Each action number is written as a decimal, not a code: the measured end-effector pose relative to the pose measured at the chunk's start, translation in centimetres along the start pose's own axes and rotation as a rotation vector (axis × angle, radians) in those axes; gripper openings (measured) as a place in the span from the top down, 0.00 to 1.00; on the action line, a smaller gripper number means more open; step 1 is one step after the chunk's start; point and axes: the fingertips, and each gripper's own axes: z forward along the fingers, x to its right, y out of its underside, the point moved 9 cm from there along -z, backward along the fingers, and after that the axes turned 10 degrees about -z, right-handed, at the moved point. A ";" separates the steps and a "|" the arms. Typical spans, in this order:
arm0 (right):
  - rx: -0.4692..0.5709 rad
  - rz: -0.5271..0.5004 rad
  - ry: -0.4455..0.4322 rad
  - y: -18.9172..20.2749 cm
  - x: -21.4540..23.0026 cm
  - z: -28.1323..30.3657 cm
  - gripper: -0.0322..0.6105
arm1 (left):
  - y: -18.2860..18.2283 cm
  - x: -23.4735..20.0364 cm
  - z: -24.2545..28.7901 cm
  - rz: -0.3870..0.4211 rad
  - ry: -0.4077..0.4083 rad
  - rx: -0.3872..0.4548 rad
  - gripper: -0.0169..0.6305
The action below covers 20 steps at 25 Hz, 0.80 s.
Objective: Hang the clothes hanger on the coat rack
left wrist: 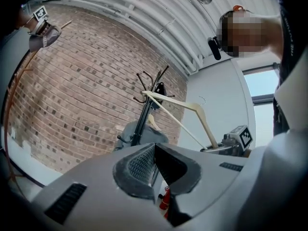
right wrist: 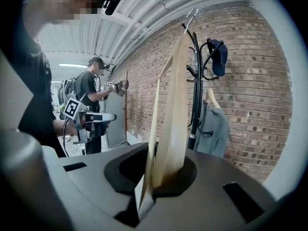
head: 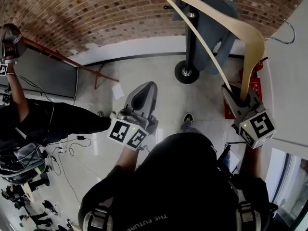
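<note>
1. At the right tool (right wrist: pixel 159 177), the jaws were clamped on the lower end of one arm of the wooden clothes hanger (right wrist: pixel 175 105). The hanger stood nearly upright above them, in the air and not yet on the coat rack (right wrist: pixel 196 81). Because the hold sat far from the top, the hanger could probably have pivoted or slipped in the pads.
2. At the top of the hanger, the wire hook (right wrist: pixel 191 16) was small and thin. Any twist in the grip would likely have turned its opening away from a peg, causing a miss.
3. On the rack, a grey garment (right wrist: pixel 214 129) and a dark cap (right wrist: pixel 217 57) occupied pegs. The hanger's free arm could have snagged or dislodged them.
4. The rack stood on a single pole with a round base (head: pixel 186 72). A sideways push from the hanger might have rocked it.
5. The left tool (left wrist: pixel 154 165) had its jaws together on nothing and was held apart from the hanger, so it offered no steadying support.
</note>
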 end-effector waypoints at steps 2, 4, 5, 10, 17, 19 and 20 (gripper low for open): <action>-0.005 -0.024 -0.023 0.4 2.0 0.7 0.89 | 0.0 -0.1 2.2 0.004 -0.007 0.001 0.94; -0.007 -0.032 -0.044 0.9 3.7 1.1 0.89 | 0.3 0.0 4.1 0.010 -0.013 0.000 0.94; -0.006 -0.031 -0.052 1.2 4.6 1.3 0.89 | 0.4 0.0 5.0 0.013 -0.017 0.000 0.94; 0.002 -0.040 -0.055 1.4 8.7 2.5 0.89 | 0.2 0.2 8.6 0.024 -0.021 0.009 0.94; -0.032 -0.037 -0.048 1.6 12.3 3.4 0.89 | -0.1 -0.1 11.3 0.045 -0.011 0.005 0.94; -0.040 -0.051 -0.045 1.5 13.0 4.0 0.89 | -0.3 -0.6 12.0 0.047 -0.007 0.008 0.94; -0.042 -0.058 -0.045 1.3 13.3 4.3 0.89 | -0.5 -0.9 12.3 0.049 -0.004 0.008 0.94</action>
